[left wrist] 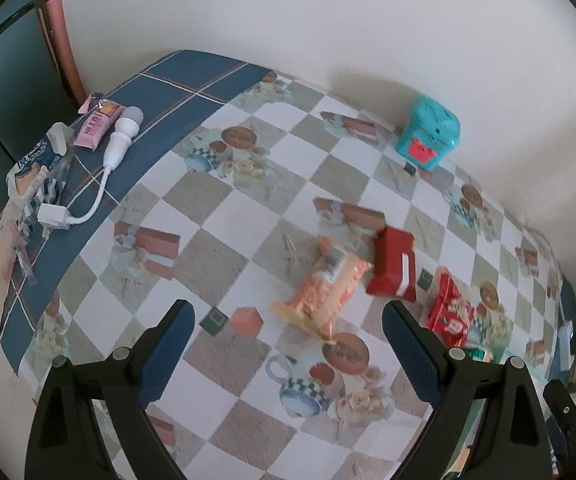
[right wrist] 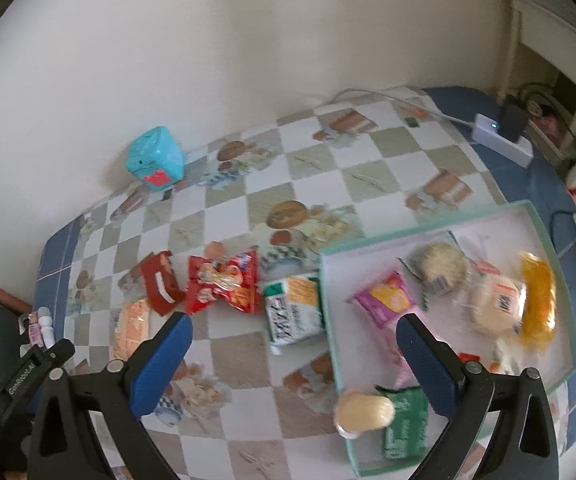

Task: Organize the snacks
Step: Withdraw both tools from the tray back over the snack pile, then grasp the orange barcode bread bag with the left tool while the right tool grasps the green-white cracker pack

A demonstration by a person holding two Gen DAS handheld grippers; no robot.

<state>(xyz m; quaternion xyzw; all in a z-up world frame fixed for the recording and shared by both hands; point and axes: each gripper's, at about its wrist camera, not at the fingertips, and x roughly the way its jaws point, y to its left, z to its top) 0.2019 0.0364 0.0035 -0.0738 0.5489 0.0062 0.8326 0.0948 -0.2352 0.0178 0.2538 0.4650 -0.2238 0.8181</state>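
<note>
My left gripper (left wrist: 288, 320) hangs open above the checked tablecloth, with nothing between its blue pads. Just ahead of it lie an orange snack bag (left wrist: 323, 292), a dark red packet (left wrist: 393, 266) and a red printed bag (left wrist: 449, 308). My right gripper (right wrist: 293, 334) is open too, hovering over the left edge of a shallow green-rimmed box (right wrist: 559, 264). Inside the box lie several snacks: a pink packet (right wrist: 385, 298), a round cracker pack (right wrist: 443, 266), a yellow bag (right wrist: 537, 304) and a green packet (right wrist: 405, 420). Left of the box lie a white-green packet (right wrist: 293, 310), the red printed bag (right wrist: 224, 282), the dark red packet (right wrist: 160, 286) and the orange bag (right wrist: 132, 326).
A turquoise cube-shaped toy (left wrist: 427, 136) stands by the wall. A white cable with adapter (left wrist: 100, 176), a pink wrapper (left wrist: 98, 128) and a dark torn bag (left wrist: 36, 168) lie at the table's far left. A power strip with a black plug (right wrist: 503, 136) sits at the back right.
</note>
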